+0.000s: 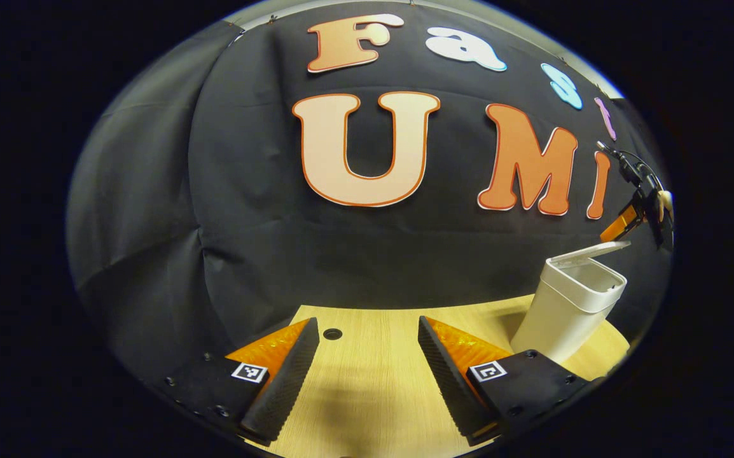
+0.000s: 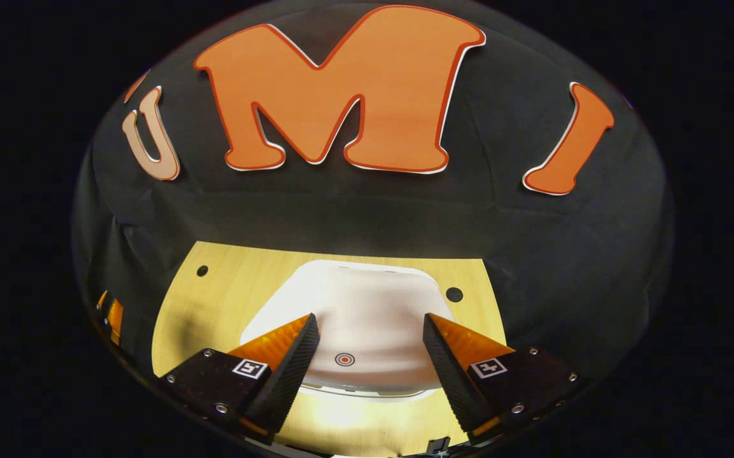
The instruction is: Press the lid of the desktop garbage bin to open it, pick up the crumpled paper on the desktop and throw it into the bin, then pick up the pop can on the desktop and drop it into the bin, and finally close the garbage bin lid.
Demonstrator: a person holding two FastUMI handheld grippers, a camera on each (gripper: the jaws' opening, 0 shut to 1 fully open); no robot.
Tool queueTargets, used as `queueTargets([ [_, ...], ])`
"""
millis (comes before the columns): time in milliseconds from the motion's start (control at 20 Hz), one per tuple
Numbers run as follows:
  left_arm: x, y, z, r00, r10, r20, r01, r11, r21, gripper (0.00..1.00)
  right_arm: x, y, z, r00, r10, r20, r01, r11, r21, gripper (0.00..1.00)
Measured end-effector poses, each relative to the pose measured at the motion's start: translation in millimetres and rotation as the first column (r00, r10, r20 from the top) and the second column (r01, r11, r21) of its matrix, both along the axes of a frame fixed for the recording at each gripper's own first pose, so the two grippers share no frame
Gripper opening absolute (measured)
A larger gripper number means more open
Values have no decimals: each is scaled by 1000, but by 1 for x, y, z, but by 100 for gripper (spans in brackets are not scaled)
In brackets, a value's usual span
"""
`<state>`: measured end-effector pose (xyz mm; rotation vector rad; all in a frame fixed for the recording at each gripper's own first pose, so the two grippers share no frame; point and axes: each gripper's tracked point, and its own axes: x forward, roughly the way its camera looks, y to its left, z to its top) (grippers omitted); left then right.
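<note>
The right tongs [image 2: 370, 346] gape wide and empty above the bin's lid [image 2: 367, 318], which is partly raised. The left tongs [image 1: 367, 353] hang wide over bare desk [image 1: 367, 394], the bin [image 1: 567, 305] off beside. Judged step: opening or closing; next, either the paper or a push down.

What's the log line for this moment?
bin: lid partly raised | right gripper: open, above lid | left gripper: open, empty, over table
</note>
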<state>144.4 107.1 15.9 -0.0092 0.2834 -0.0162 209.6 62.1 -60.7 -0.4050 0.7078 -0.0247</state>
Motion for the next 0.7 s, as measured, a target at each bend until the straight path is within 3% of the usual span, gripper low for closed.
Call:
queueTargets([
  [700,-9,2,-9,1000,3,-16,-4,1000,-24,99,-36,-11,-65,989,-30,-142,32,999,15,100],
])
